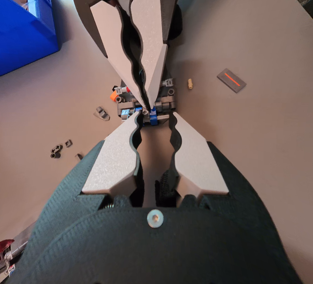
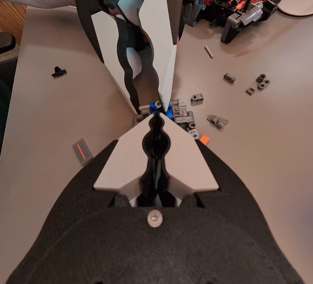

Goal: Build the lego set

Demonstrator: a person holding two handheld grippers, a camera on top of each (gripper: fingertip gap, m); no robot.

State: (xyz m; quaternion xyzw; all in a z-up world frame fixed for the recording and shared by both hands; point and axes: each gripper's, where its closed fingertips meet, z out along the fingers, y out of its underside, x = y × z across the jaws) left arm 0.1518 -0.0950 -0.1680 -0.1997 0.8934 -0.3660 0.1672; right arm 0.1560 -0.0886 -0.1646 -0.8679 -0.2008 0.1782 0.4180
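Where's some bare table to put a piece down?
Free: the table stretch between the black piece and the grey tile with the orange line; also beyond that tile in the left wrist view. Crowded: around the small assembly both grippers meet over, and the loose grey pieces beside it.

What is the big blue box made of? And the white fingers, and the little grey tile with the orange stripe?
The blue box looks like hard moulded plastic: even colour, soft sheen, ribbed walls. The white fingers seem to be matte printed plastic with a grainy surface, lined with dark wavy padding, maybe rubber. The grey tile looks like smooth plastic; its orange stripe may be printed or a sticker.
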